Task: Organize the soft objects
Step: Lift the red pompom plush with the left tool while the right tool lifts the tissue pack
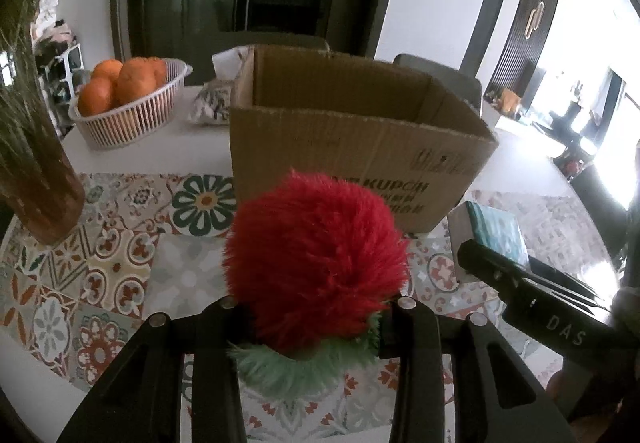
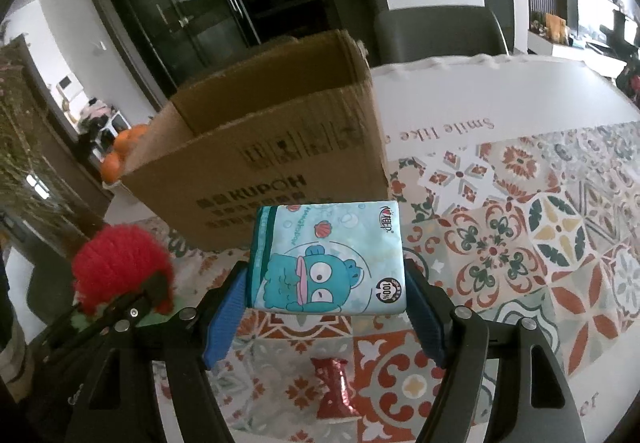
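Patterned tiles cover the tablecloth (image 2: pixel 520 243) under an open cardboard box (image 1: pixel 352 147), which stands near the middle of the table. On the near side of the box, the left gripper (image 1: pixel 312 327) pinches a fluffy red plush toy (image 1: pixel 316 263) with a green fringe, held above the cloth. Just right of the toy, also before the box, the right gripper (image 2: pixel 328 307) clamps a blue tissue pack (image 2: pixel 328 259) between its blue pads (image 2: pixel 224 315). Left of the box sits a basket (image 1: pixel 128 115) of oranges (image 1: pixel 120 83).
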A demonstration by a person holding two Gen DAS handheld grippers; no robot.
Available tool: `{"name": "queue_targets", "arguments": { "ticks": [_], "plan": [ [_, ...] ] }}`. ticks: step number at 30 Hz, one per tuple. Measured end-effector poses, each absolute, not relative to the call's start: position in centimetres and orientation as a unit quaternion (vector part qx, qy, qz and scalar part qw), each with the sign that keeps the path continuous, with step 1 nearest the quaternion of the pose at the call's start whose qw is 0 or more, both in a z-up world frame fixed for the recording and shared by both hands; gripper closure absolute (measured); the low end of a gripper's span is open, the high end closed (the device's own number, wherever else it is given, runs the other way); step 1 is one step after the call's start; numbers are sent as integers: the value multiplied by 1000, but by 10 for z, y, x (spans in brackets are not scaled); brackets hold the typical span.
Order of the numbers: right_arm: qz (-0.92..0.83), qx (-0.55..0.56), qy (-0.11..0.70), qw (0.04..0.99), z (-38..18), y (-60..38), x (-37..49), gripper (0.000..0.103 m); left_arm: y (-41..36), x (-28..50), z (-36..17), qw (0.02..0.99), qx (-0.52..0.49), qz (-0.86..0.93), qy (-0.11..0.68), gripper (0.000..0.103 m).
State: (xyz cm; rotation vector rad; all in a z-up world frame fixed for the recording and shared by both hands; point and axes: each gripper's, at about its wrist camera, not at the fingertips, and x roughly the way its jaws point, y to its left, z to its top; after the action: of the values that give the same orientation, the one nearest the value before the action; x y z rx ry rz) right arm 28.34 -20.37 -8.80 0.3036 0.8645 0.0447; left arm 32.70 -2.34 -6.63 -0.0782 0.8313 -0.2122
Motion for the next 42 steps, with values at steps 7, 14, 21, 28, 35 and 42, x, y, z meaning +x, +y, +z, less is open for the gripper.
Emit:
{"name": "queue_targets", "arguments": {
  "ticks": [7,14,21,28,35,42],
  "plan": [
    [25,141,393,908,-66,-201,276,29,-23,313,-43,921,-32,-102,374,66],
    [28,135,369,919,-44,-199,270,29,-23,306,-22,931,-25,-105,349,66],
    [32,131,343,930,-24,-199,266,29,-24,302,-2,939,-21,-109,326,66],
    [32,128,319,939,-5,-199,265,29,-25,303,14,944,-18,-111,309,66],
    [36,123,300,945,10,-198,269,29,-26,309,29,949,-14,-115,295,66],
    [41,116,286,950,22,-197,277,29,-27,318,40,952,-5,-115,283,66]
  ]
}}
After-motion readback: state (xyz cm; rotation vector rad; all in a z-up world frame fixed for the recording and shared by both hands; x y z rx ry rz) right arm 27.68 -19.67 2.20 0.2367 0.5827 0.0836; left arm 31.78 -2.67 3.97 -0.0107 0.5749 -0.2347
